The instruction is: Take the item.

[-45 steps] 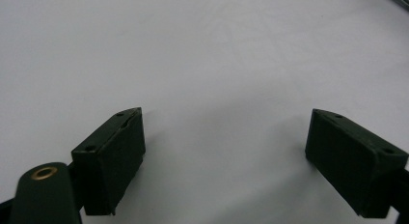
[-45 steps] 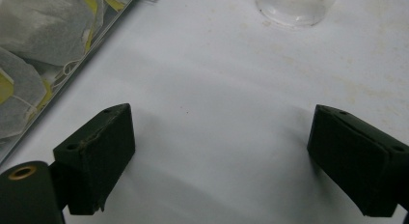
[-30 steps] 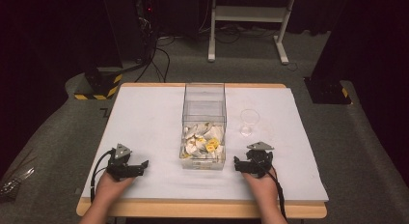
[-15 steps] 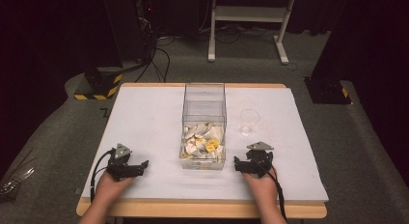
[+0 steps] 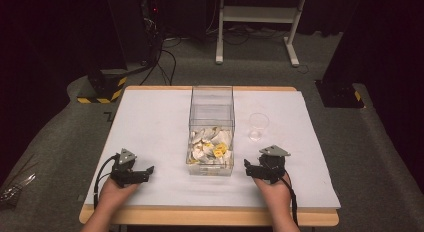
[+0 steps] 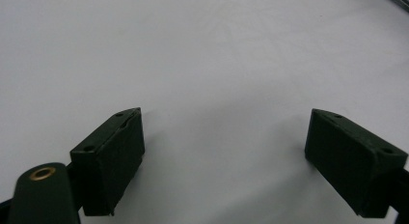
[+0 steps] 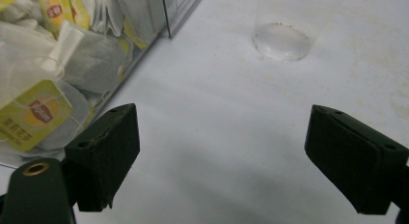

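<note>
Both grippers rest low on the table, jaws spread wide, empty: left gripper well to the box's left, right gripper just beside its right wall. Between them stands the clear box, long axis running away from the person, tea bags heaped inside. Beyond the right gripper, nearer it than the left, sits what looks like a clear cup.

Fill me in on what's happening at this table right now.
A person holds a two-jaw gripper in each hand, low over the white table. The left gripper and right gripper both have their jaws wide apart and hold nothing. Between them stands a clear plastic box part full of tea bags. An empty clear cup stands right of the box. Nothing is being handled.
</note>
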Demonstrator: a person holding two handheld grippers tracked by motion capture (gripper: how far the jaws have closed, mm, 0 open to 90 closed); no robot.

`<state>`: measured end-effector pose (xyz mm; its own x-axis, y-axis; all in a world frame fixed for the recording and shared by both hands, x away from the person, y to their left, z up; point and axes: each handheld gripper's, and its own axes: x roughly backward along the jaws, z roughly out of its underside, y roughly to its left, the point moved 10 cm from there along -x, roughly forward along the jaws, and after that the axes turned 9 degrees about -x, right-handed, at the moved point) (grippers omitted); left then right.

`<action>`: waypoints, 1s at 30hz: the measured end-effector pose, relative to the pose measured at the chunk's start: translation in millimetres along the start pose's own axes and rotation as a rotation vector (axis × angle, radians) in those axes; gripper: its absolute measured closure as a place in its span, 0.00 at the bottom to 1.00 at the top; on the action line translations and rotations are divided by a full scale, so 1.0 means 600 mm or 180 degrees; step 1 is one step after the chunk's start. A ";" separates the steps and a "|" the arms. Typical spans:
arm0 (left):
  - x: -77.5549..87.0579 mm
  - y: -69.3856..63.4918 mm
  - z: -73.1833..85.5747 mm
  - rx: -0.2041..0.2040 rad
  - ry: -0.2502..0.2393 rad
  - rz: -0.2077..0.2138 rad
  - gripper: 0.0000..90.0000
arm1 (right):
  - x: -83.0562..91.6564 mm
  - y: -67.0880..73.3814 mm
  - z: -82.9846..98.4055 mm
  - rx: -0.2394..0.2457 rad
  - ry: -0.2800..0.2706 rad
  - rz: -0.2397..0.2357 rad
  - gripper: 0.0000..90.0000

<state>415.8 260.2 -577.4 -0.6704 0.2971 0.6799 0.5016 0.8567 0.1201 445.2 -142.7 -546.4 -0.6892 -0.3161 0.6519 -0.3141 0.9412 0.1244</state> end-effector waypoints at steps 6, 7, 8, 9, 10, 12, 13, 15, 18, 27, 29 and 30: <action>0.000 0.000 0.000 -0.0001 -0.0001 -0.0001 0.16 | 0.010 0.001 -0.008 0.0018 -0.0045 -0.0034 0.14; 0.000 0.000 0.000 -0.0002 0.0001 -0.0002 0.16 | 0.012 0.001 -0.008 0.0014 -0.0047 -0.0035 0.14; 0.000 0.000 0.000 -0.0001 0.0000 -0.0003 0.16 | 0.013 0.001 -0.010 0.0017 -0.0060 -0.0044 0.14; 0.000 0.000 0.000 0.0000 -0.0002 0.0001 0.16 | 0.015 0.001 -0.011 0.0018 -0.0061 -0.0045 0.14; 0.000 0.000 0.000 -0.0002 -0.0001 -0.0002 0.16 | 0.016 0.002 -0.012 0.0024 -0.0069 -0.0049 0.14; 0.000 0.000 0.000 -0.0001 -0.0001 -0.0001 0.16 | 0.019 0.003 -0.014 0.0037 -0.0080 -0.0062 0.14; 0.000 0.000 0.000 -0.0004 -0.0002 -0.0002 0.16 | 0.019 0.003 -0.014 0.0037 -0.0080 -0.0062 0.14; 0.000 0.000 0.000 -0.0004 -0.0002 -0.0002 0.16 | 0.022 0.004 -0.018 0.0059 -0.0120 -0.0072 0.14; 0.000 0.000 0.000 -0.0001 -0.0001 -0.0001 0.16 | 0.027 0.008 -0.022 0.0059 -0.0163 -0.0105 0.14; 0.000 -0.001 0.000 0.0005 -0.0005 0.0001 0.16 | 0.039 0.023 -0.035 0.0130 -0.0267 -0.0180 0.16; 0.000 0.000 0.000 0.0002 -0.0004 -0.0001 0.16 | 0.041 0.026 -0.037 0.0151 -0.0282 -0.0193 0.16; 0.000 0.000 0.000 0.0002 -0.0004 -0.0001 0.16 | 0.041 0.026 -0.037 0.0151 -0.0282 -0.0193 0.16</action>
<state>415.8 260.0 -577.4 -0.6713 0.2973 0.6790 0.5009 0.8572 0.1199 437.9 -133.0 -512.1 -0.7224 -0.3836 0.5754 -0.3860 0.9140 0.1247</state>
